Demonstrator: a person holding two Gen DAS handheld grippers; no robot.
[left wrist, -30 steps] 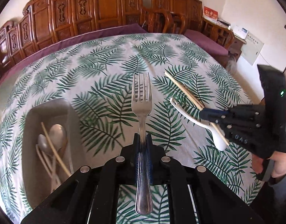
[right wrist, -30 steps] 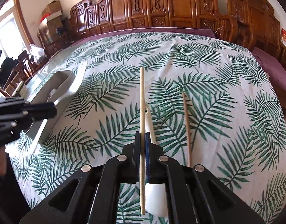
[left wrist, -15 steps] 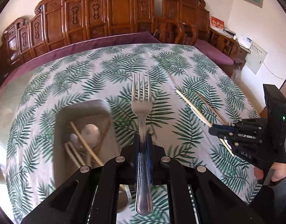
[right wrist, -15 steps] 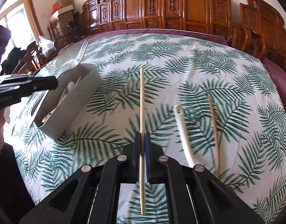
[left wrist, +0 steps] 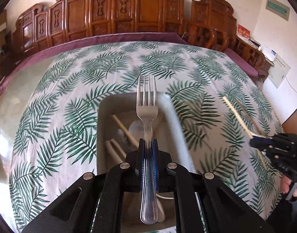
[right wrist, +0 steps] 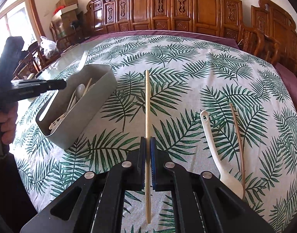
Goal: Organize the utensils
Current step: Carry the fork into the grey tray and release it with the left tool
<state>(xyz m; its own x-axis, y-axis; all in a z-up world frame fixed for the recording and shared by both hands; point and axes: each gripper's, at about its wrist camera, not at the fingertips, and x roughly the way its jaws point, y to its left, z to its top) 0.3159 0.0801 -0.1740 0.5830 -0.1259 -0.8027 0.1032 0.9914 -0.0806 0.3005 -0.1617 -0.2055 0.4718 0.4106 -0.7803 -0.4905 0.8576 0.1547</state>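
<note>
Left wrist view: left gripper (left wrist: 148,145) with jaws clamped on a steel fork (left wrist: 147,112), tines pointing away, handle end trailing back between the black arms.
Fork position: held above a grey bin (left wrist: 175,120) that sits on the worktop (left wrist: 71,89); tines over the bin's far rim.
Bin contents: a wooden chopstick (left wrist: 125,129) lying slantwise, pale spoons and white handles beneath it; detail blurred.
Right wrist view: right gripper (right wrist: 148,145) with jaws closed on a single wooden chopstick (right wrist: 147,104), which runs straight ahead and sticks out behind the jaws too.
Same gripper from the left camera: at the right edge, black, its chopstick angled up and to the left over the cloth.
Loose on cloth: white spoon (right wrist: 216,151) lying right of the right gripper, bowl nearest the camera; a second chopstick (right wrist: 237,136) just beside it on its right, the lower end touching or nearly touching the bowl.
Bin from right camera: to the left, well apart from the spoon; the left gripper and fork reach over it.
Worktop cover: white cloth with green fern print, purple border at the far edge.
Background: carved wooden chairs (left wrist: 129,13) along the wall; cardboard boxes (right wrist: 67,2) by the window.
Writing: green wall plaque (left wrist: 278,10), red card (left wrist: 243,33), white wall panel (left wrist: 279,71); text on all too small to read.
</note>
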